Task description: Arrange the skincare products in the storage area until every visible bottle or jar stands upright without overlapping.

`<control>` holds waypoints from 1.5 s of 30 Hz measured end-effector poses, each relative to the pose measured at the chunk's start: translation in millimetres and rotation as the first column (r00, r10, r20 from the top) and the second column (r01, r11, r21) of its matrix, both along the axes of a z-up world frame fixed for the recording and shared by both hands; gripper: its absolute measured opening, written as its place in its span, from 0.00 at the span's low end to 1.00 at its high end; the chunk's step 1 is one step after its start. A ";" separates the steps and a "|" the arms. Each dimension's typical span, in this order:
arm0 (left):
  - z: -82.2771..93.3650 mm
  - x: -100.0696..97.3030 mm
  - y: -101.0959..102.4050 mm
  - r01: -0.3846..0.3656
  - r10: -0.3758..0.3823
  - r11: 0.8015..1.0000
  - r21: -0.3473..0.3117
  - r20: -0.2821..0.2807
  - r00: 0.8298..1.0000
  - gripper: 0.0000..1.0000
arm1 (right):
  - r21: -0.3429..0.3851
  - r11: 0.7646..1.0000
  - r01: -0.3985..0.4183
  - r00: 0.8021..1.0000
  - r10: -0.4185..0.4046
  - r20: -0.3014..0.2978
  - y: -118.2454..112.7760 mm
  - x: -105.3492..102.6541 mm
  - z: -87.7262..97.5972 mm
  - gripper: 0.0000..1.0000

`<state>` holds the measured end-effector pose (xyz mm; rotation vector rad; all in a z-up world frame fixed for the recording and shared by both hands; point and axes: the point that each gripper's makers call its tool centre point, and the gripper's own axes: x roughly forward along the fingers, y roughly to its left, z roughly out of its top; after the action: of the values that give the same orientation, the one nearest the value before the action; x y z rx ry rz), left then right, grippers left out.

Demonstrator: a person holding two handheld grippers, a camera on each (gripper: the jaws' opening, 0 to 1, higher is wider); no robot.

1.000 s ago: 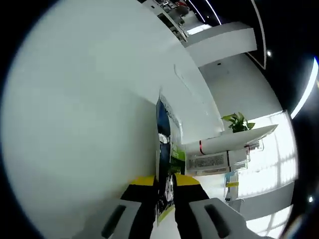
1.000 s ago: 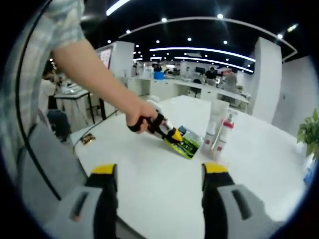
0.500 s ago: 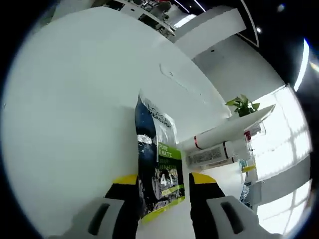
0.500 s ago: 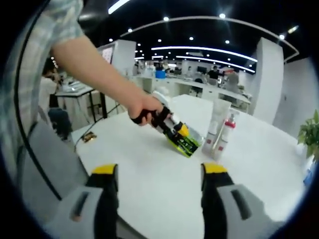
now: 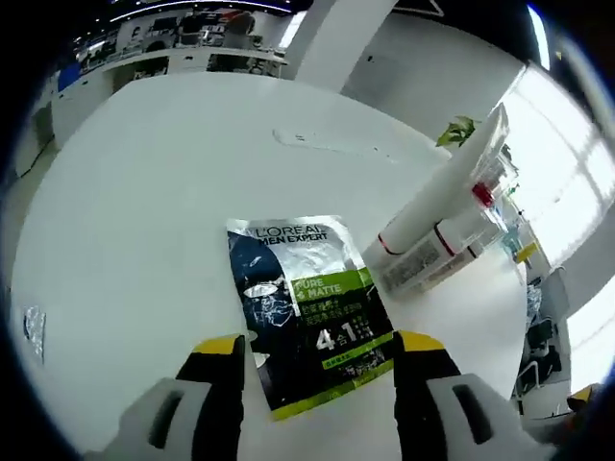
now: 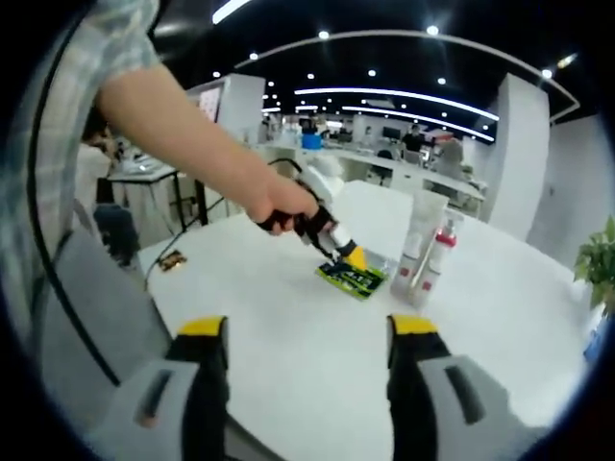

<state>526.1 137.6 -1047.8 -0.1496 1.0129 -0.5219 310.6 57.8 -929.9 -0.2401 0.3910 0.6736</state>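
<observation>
Since a second ago the sachet [image 5: 309, 312] has gone from edge-on between the left gripper [image 5: 317, 370]'s jaws to lying face-up on the table [image 5: 144, 221], near the tube [image 5: 437, 197] and bottle [image 5: 452, 250]. It looks laid down. Left jaws stand apart at its near end; whether they pinch it I cannot tell. Right gripper [image 6: 309, 336] hangs wide, empty, well back.

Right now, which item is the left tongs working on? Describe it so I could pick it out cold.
On the round white table, look beside the two upright white containers: a tall tube and a red-capped bottle. Lying flat in front of them, between the left tongs, is a sachet. Unlike them it is a thin, flat, dark blue and green packet.
</observation>
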 end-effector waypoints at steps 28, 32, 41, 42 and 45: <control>-0.8 0.1 -21.3 -0.023 0.021 0.996 -0.090 -0.025 0.999 0.60 | -0.013 1.000 -0.008 1.000 0.008 -0.002 0.2 -0.9 -2.1 0.64; 1.2 0.9 -23.1 -0.010 0.008 0.995 -0.104 -0.017 1.000 0.62 | -0.014 1.000 -0.007 1.000 0.007 -0.002 0.1 -0.6 -2.1 0.64; 8.5 -4.1 -18.9 0.032 -0.031 0.995 -0.095 0.008 0.999 0.66 | -0.016 1.000 -0.009 1.000 0.009 0.009 0.4 -0.4 -0.4 0.64; 9.7 -5.4 -17.3 0.038 -0.037 0.995 -0.092 0.012 0.999 0.66 | -0.014 1.000 -0.009 1.000 0.009 0.012 0.4 -0.4 0.1 0.64; 17.5 -14.8 -8.4 0.059 -0.056 0.995 -0.074 0.041 0.998 0.66 | -0.013 1.000 -0.013 1.000 0.014 0.022 1.1 -0.5 2.3 0.64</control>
<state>511.3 129.2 -1030.3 -0.1769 0.9621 -0.6143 310.2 58.9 -927.6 -0.2623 0.3724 0.6813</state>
